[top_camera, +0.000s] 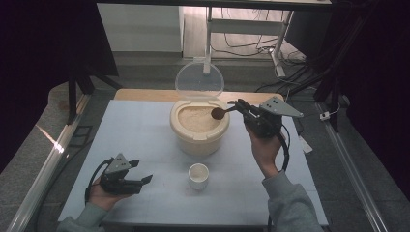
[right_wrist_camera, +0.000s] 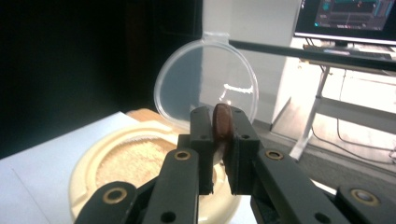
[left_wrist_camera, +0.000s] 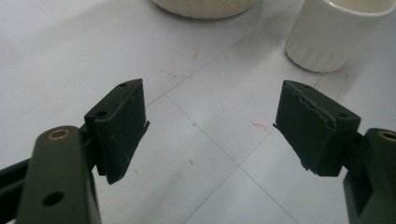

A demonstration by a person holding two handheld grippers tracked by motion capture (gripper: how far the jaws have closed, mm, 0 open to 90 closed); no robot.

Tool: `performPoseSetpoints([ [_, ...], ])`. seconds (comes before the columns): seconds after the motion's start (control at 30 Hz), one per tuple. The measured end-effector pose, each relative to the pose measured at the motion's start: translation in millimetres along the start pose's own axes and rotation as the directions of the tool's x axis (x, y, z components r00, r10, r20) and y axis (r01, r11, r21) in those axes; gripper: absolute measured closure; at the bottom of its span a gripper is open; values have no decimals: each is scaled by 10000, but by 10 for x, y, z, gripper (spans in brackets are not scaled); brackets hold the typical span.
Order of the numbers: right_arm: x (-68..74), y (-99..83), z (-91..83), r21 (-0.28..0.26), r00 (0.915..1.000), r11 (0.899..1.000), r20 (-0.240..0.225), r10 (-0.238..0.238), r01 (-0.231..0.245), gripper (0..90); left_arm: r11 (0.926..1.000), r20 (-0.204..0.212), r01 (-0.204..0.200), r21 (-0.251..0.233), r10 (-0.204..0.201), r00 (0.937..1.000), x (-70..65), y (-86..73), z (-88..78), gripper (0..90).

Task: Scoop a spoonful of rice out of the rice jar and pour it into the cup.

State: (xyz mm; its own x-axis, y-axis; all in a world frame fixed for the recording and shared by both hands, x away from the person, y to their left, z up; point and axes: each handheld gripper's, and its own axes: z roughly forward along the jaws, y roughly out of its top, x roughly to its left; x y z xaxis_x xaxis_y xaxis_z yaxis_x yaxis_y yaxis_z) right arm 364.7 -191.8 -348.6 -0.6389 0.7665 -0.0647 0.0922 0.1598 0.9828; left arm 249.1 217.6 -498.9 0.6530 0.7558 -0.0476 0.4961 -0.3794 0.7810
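Spoon (right_wrist_camera: 222,122) clamped in right gripper's (right_wrist_camera: 218,154) closed jaws.

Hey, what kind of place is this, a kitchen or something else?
Probably a lab or workshop, not a kitchen: a bare work table ringed by dark curtains, a lit computer monitor, loose cables on the floor, and a desk frame behind the open rice container.
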Motion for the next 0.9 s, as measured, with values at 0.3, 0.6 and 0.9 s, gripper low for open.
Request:
performPoseSetpoints([
  [0.3,-10,-43,99,563,9994,9979,-133,319,-311,824,10000,25,-1,70,1,10000,4,-2,11,240],
  [0.6,-10,-128,230,1135,9893,9854,-579,1339,-1268,825,10000,21,24,53,-24,10000,6,-3,9,239],
  [0.9,-105,-271,307,1381,9418,9388,-757,3276,-3155,826,10000,13,35,31,-35,10000,10,-3,8,240],
])
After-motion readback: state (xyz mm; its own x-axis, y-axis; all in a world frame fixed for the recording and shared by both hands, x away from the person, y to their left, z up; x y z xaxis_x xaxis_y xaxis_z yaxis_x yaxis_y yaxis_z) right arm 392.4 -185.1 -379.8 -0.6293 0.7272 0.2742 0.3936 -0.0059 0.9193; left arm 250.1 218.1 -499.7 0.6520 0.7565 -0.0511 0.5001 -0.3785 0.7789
